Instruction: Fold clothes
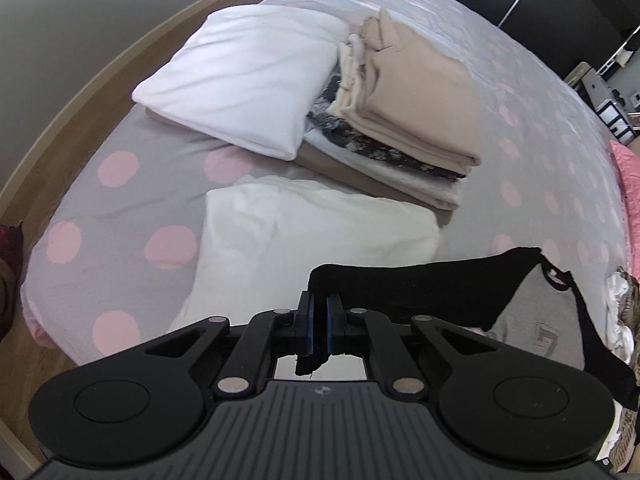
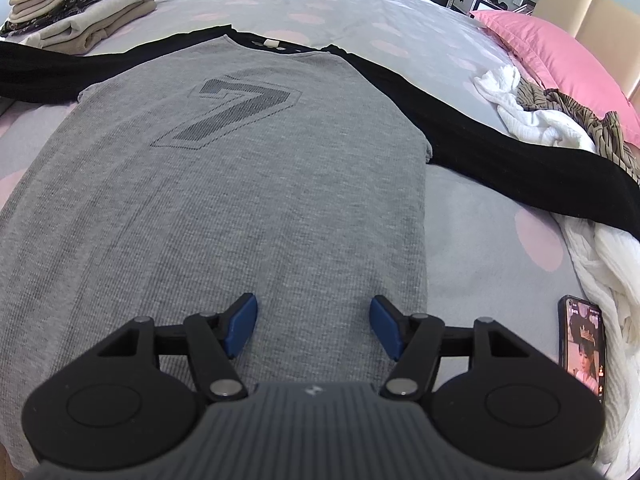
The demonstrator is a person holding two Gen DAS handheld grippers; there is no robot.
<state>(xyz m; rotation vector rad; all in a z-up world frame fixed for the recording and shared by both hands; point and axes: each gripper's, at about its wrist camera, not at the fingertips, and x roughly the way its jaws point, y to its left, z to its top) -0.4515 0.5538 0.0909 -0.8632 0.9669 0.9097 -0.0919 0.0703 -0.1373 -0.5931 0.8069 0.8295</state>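
Observation:
A grey shirt (image 2: 224, 200) with black sleeves and a dark "7" on its chest lies flat on the bed. My left gripper (image 1: 319, 300) is shut on the end of the shirt's left black sleeve (image 1: 420, 292), which is lifted and stretched toward the shirt body (image 1: 532, 316) at the right. My right gripper (image 2: 313, 324) hovers open over the shirt's lower part, nothing between its blue pads (image 2: 242, 322). The right black sleeve (image 2: 520, 160) lies stretched out to the right.
A stack of folded beige and patterned clothes (image 1: 404, 120) sits beside two white pillows (image 1: 248, 76) on the grey, pink-dotted bedsheet (image 1: 120, 208). A pile of white and striped clothes (image 2: 552, 116), a pink pillow (image 2: 560, 56) and a phone (image 2: 584, 344) lie at the right.

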